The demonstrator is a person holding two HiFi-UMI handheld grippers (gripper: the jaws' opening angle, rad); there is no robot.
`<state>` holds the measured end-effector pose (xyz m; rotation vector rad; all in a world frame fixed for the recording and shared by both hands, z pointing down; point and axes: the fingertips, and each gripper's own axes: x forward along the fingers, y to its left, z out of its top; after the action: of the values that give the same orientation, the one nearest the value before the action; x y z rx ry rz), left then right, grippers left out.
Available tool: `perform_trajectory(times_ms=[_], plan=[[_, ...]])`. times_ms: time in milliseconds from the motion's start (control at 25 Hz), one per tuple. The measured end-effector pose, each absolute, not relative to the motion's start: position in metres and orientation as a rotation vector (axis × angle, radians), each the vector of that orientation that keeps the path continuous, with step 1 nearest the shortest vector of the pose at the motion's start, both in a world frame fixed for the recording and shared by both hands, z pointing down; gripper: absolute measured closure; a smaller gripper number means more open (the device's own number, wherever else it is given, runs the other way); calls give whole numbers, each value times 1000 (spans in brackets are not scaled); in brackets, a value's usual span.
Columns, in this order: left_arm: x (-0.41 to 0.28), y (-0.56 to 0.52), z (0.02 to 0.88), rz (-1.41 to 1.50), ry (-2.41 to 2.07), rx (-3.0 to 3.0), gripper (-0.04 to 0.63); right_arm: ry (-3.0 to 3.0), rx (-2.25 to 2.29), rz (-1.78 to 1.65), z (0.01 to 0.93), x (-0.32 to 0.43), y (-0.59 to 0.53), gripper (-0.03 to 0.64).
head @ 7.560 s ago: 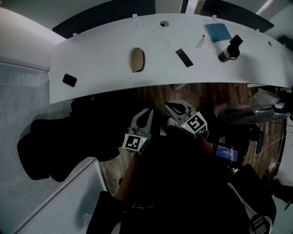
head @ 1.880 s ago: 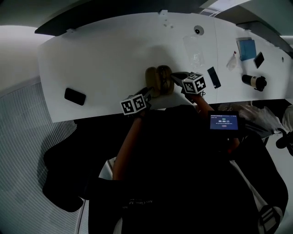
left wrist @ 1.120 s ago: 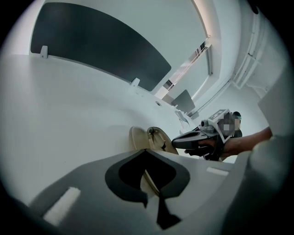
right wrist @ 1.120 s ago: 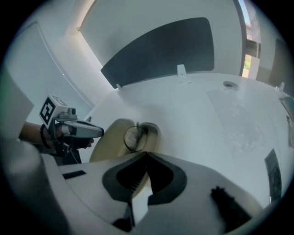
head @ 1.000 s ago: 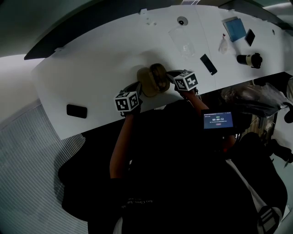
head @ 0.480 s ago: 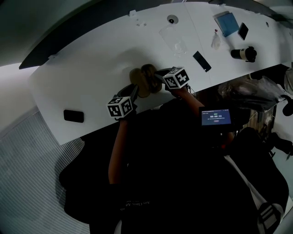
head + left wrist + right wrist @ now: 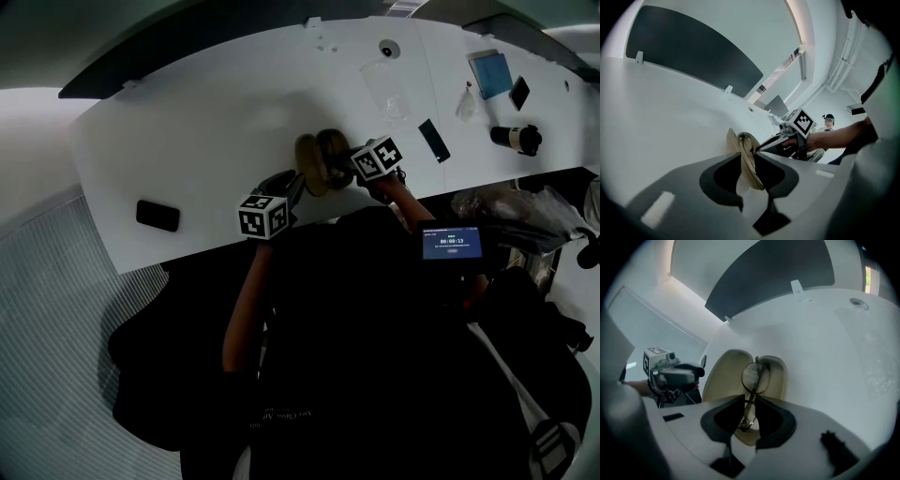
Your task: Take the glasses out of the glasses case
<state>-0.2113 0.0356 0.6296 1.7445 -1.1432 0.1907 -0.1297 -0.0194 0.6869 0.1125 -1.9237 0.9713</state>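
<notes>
Clutter on white table: black phone-like slab far left, clear plastic bag behind the work spot, black flat bar, blue pad and black cylinder off to the right. All well apart from the case, nothing blocking either gripper.

Glasses case lies open near the table's front edge, both tan shells facing up.

Only readable text: small screen below the R arm, shows 00:00:13. Marker cubes carry square patterns, no lettering.

Pose: both arms reach in from the near edge, grippers tilted down, converging on the case from opposite sides.

Left gripper: jaws have just been opening, now a narrow gap w/ the case shell's rim between them, not clamped afaict.

Right gripper: jaws pinched on the glasses, which stand on edge over the open case, betw the two shells, upper lens raised clear of them.
</notes>
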Motion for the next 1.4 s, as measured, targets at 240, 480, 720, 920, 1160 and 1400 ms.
perform_trajectory(times_ms=[240,480,720,920,1160,1400], plan=[[-224,39,632,179,-1154,1739,495,-1836,106,1112,698,-143,-14,511],[-225,40,633,191,-1144,1747,495,-1743,77,1237,703,-156,-4,517],[-224,37,627,201,-1139,1773,497,-1758,70,1289,699,-163,1,564],[-226,36,623,209,-1134,1790,497,-1814,37,1291,686,-158,5,571],[-228,25,590,-12,-1106,1777,497,-1971,-62,1377,628,-150,2,571],[-208,-9,516,-554,-799,1758,467,-2290,-479,1647,500,-141,-19,571]])
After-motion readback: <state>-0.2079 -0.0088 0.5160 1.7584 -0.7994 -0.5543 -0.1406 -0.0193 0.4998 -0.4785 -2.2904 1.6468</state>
